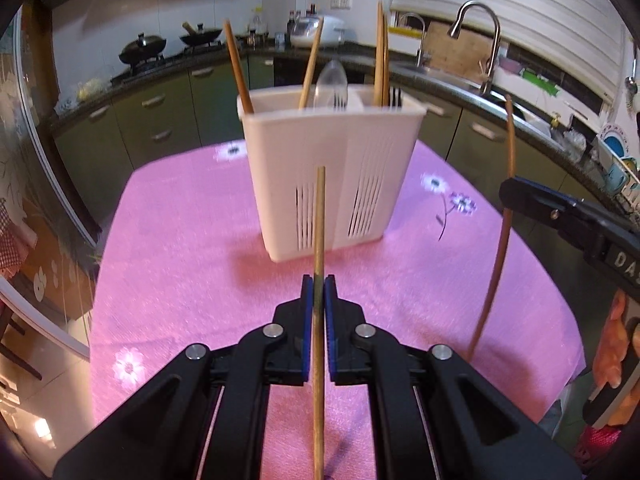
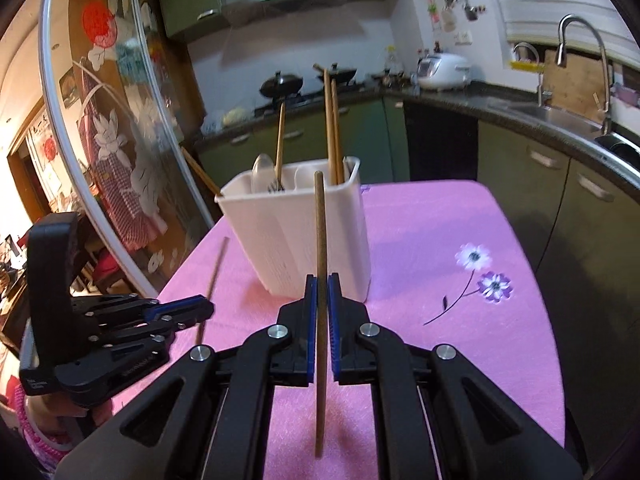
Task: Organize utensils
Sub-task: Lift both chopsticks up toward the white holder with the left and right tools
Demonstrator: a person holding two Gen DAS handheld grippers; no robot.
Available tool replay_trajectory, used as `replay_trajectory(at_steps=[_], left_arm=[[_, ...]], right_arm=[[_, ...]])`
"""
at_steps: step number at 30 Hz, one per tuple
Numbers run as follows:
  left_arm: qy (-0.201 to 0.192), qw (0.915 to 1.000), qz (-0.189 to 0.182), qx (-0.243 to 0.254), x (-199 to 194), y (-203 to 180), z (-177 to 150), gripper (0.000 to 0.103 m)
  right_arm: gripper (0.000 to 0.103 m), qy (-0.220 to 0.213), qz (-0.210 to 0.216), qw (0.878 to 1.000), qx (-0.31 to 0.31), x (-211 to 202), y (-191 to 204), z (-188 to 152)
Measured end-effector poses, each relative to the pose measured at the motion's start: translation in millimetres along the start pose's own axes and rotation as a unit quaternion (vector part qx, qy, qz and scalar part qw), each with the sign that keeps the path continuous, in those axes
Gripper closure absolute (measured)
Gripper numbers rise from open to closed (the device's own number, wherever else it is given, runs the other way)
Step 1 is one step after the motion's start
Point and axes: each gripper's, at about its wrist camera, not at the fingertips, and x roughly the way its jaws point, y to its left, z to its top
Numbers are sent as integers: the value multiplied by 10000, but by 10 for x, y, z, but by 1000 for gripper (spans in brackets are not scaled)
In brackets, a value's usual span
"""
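Note:
A white slotted utensil holder (image 1: 332, 176) (image 2: 296, 232) stands on the pink tablecloth, holding several wooden chopsticks (image 1: 238, 68), a clear spoon (image 1: 331, 84) and a fork. My left gripper (image 1: 319, 280) is shut on a wooden chopstick (image 1: 319, 216) that stands upright between the blue pads, just in front of the holder. My right gripper (image 2: 322, 280) is shut on another wooden chopstick (image 2: 320, 232), also upright, close before the holder. In the left wrist view, the right gripper (image 1: 516, 196) sits at the right with its chopstick (image 1: 505, 232). In the right wrist view, the left gripper (image 2: 200, 310) shows low at the left with its chopstick (image 2: 214, 276).
The pink flowered tablecloth (image 1: 180, 272) covers a small table whose edges fall off on all sides. Behind it run green kitchen cabinets (image 2: 440, 148), a stove with woks (image 1: 144, 48), a rice cooker (image 2: 442, 70) and a sink with a tall faucet (image 1: 486, 40). A glass door (image 2: 120, 140) stands at left.

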Motion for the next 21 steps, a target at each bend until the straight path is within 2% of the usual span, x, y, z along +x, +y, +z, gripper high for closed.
replay_trajectory(at_steps=[7, 21], left_arm=[[-512, 9987, 10, 3, -349, 56, 201, 97], [-1048, 9943, -125, 153, -770, -24, 522, 97]], right_arm=[[97, -191, -62, 9998, -34, -141, 38, 62], [97, -488, -93, 9988, -50, -306, 55, 209]])
